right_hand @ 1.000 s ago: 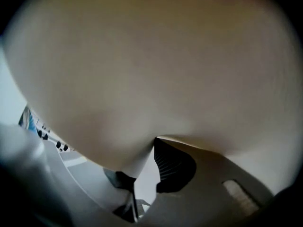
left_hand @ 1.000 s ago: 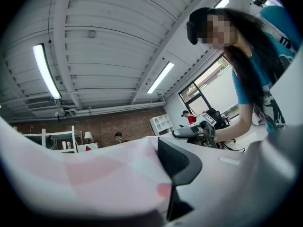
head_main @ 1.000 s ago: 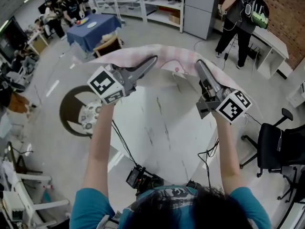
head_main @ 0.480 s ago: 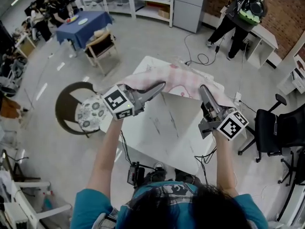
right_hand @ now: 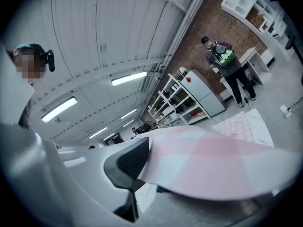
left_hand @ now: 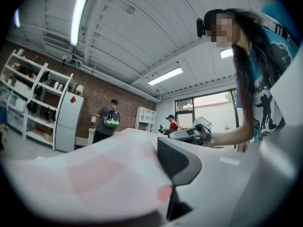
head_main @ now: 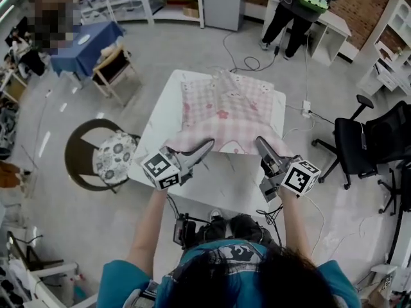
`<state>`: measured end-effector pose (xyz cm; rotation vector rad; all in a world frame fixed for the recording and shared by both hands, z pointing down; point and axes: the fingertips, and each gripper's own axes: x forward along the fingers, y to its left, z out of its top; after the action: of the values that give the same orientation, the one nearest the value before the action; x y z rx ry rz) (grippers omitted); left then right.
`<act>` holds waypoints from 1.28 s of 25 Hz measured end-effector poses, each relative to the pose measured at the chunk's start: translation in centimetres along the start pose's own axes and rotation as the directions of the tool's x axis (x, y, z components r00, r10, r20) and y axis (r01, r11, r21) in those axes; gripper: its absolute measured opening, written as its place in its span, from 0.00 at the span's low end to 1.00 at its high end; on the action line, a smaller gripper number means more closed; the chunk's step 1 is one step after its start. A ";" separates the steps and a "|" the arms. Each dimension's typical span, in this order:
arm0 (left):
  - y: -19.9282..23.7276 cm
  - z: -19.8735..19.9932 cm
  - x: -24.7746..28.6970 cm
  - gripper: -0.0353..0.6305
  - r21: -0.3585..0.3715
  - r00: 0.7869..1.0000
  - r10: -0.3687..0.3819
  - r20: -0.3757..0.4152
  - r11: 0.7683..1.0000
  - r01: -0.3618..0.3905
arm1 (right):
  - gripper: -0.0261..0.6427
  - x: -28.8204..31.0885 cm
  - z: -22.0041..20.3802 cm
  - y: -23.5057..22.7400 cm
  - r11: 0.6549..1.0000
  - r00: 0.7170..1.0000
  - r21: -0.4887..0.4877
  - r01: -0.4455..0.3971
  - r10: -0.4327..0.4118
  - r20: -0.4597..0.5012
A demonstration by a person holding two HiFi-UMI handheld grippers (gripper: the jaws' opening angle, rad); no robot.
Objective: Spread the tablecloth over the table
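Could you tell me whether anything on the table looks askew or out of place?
The tablecloth is rumpled at its far end and sits rightward, leaving the table bare along its left and near sides.

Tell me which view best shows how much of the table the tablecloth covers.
The head view: the pink checked tablecloth covers the far part of the white table; the near end is bare. Both gripper views show only its edge up close, clamped in the jaws.
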<state>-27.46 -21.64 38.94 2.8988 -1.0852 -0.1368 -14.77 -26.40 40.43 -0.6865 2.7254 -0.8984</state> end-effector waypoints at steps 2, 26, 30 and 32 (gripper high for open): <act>-0.5 -1.9 -0.4 0.16 -0.099 0.999 0.038 0.002 0.994 -0.038 | 0.10 -0.8 -1.3 -0.4 0.999 1.000 0.026 0.020 -0.020 -0.016; -2.4 -17.6 -14.7 0.59 -0.964 0.470 0.878 0.087 -0.044 0.261 | 0.05 -6.2 -6.6 -1.7 0.978 0.998 0.209 0.003 0.011 -0.067; -2.4 -20.9 -15.8 0.14 -0.967 0.394 0.914 -0.093 -0.176 0.181 | 0.05 -7.5 -8.6 -1.7 0.970 0.995 0.240 0.028 -0.004 -0.101; -1.5 -20.3 -16.1 0.12 -0.991 0.406 0.909 -0.093 -0.124 0.051 | 0.05 -8.0 -9.7 -2.0 0.957 0.994 0.285 0.047 -0.017 -0.109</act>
<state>-36.56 -9.71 60.12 0.8262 -1.3070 -1.4330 -10.16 -18.94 49.65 -0.6419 2.5975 -1.3407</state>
